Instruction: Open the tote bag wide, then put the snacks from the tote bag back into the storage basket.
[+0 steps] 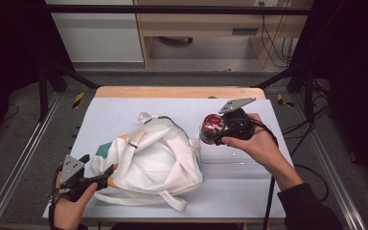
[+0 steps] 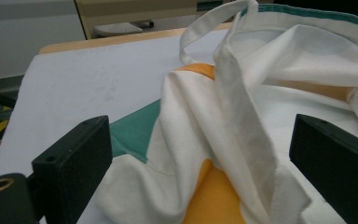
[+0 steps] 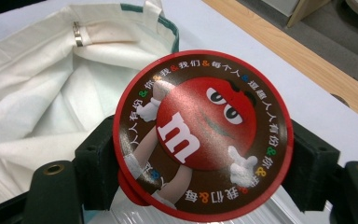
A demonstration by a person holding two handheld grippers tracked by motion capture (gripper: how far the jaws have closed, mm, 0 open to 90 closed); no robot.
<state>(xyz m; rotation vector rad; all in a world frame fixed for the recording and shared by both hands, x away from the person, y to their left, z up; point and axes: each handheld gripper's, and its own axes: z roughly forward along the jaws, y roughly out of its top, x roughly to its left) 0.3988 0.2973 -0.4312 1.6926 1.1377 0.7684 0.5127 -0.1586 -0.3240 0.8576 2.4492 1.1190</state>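
Right tool (image 3: 205, 154) clamps red M&M's tub (image 3: 203, 133); left tool (image 2: 205, 158) gapes around tote bag (image 2: 223, 140).

floor: grey (image 1: 24, 124) | cabinet: wooden (image 1: 196, 24) | wall panel: white (image 1: 96, 33) | frame: black (image 1: 172, 9)

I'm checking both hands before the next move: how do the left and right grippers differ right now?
The right gripper is shut on a round red candy tin, lifted beside the tote bag; the left gripper is open, with loose bag cloth between its jaws, unpinched. The right sits at the bag's far right side, the left at its near left corner. Both have black jaws and are hand-held.
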